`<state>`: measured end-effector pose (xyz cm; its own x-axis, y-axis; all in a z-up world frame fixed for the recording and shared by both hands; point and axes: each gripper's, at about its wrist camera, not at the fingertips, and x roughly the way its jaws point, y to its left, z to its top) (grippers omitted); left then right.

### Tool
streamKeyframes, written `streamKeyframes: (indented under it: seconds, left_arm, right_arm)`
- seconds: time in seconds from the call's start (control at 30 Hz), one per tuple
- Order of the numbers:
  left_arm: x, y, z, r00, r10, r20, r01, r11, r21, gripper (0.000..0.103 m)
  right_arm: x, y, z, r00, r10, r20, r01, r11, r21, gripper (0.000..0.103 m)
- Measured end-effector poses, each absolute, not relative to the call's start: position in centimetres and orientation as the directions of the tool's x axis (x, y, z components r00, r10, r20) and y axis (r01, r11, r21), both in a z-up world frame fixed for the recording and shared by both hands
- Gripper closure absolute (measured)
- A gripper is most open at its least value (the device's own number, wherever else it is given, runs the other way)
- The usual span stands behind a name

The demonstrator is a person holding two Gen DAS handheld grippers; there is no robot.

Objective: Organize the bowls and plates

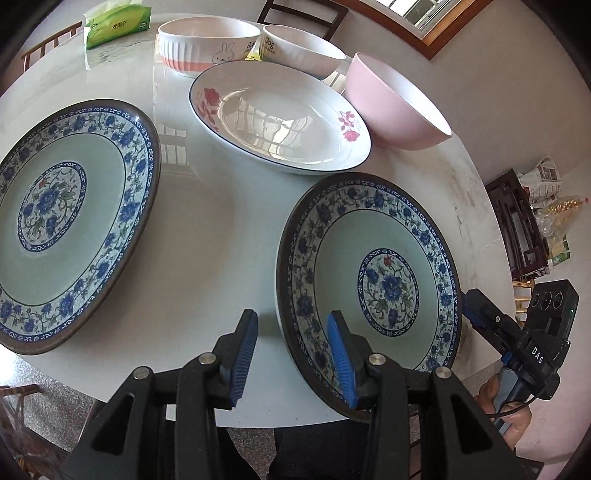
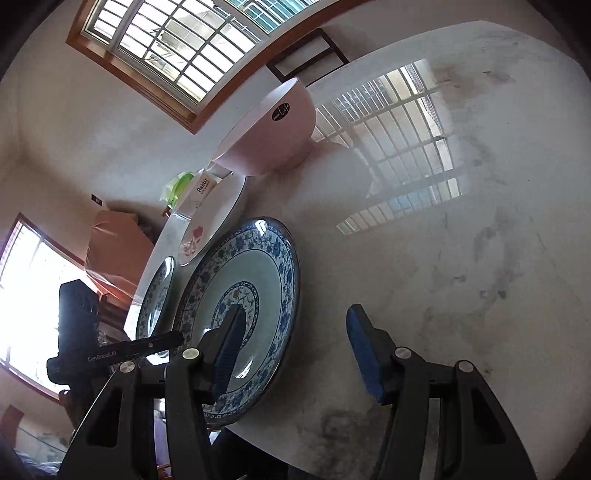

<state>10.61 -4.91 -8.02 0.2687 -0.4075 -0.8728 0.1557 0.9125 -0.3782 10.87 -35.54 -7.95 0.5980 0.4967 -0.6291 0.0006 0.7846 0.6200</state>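
Two blue-patterned plates lie on the white round table [image 1: 207, 221]: one at the left [image 1: 70, 221], one at the near right [image 1: 369, 288]. My left gripper [image 1: 293, 360] is open; its jaws straddle the near-right plate's left rim, with one finger over the plate. My right gripper [image 2: 295, 350] is open, straddling the same plate's [image 2: 240, 314] right rim; it also shows in the left wrist view [image 1: 476, 306]. Behind are a white flowered plate [image 1: 277, 114], a pink bowl [image 1: 399, 103], a rabbit bowl [image 1: 208, 46] and a white bowl [image 1: 303, 48].
A green tissue pack [image 1: 116, 24] lies at the table's far left. Dark chairs [image 1: 303, 14] stand behind the table. A dark wooden cabinet [image 1: 517, 229] with papers stands at the right by the wall. The table's near edge is just below the grippers.
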Motion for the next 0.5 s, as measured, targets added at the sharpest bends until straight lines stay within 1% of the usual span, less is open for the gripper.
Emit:
streamKeyframes:
  seconds: [0.17,0.2,0.23,0.27,0.3,0.33,0.37,0.4,0.43,0.5]
  left_arm:
    - [10.5,-5.8,-8.0,0.293,-0.371,-0.881,0.173,0.927,-0.333,0.063]
    - [10.5,-6.2,-8.0,0.295,-0.363,-0.884,0.181,0.929,-0.322,0.063]
    - [10.4,-6.4,-8.0,0.297,-0.364,-0.883,0.186,0.929,-0.321,0.065]
    - [10.4,-6.6,-8.1,0.297,-0.366,-0.882,0.188,0.928,-0.322,0.068]
    - [10.3,-6.7,-8.0,0.315,-0.337,-0.888,0.179,0.939,-0.293,0.075]
    - [10.3,-6.8,-8.0,0.327,-0.319,-0.89,0.17,0.946,-0.276,0.077]
    - [10.3,-6.7,-8.0,0.326,-0.325,-0.888,0.163,0.944,-0.286,0.077]
    - [10.3,-6.5,-8.1,0.326,-0.333,-0.885,0.157,0.942,-0.297,0.079]
    - [10.3,-6.4,-8.1,0.326,-0.339,-0.883,0.157,0.94,-0.303,0.079]
    - [10.2,-6.5,-8.1,0.33,-0.333,-0.883,0.17,0.941,-0.292,0.079]
  right_arm:
    - [11.9,-34.9,-8.2,0.572,0.536,-0.62,-0.036,0.772,0.635,0.049]
    - [12.1,-34.7,-8.3,0.564,0.548,-0.618,-0.042,0.766,0.641,0.052]
    - [12.2,-34.5,-8.4,0.554,0.557,-0.618,-0.048,0.763,0.644,0.058]
    - [12.3,-34.2,-8.5,0.545,0.561,-0.623,-0.054,0.766,0.641,0.062]
    - [12.3,-34.0,-8.7,0.536,0.563,-0.63,-0.059,0.769,0.636,0.069]
    - [12.3,-33.8,-8.8,0.533,0.556,-0.637,-0.06,0.776,0.627,0.075]
    - [12.2,-33.5,-8.7,0.534,0.541,-0.65,-0.06,0.791,0.609,0.079]
    - [12.2,-33.4,-8.7,0.537,0.523,-0.662,-0.057,0.805,0.59,0.086]
    - [12.2,-33.5,-8.7,0.538,0.511,-0.671,-0.051,0.814,0.578,0.089]
    - [12.0,-33.8,-8.8,0.541,0.518,-0.663,-0.052,0.807,0.588,0.089]
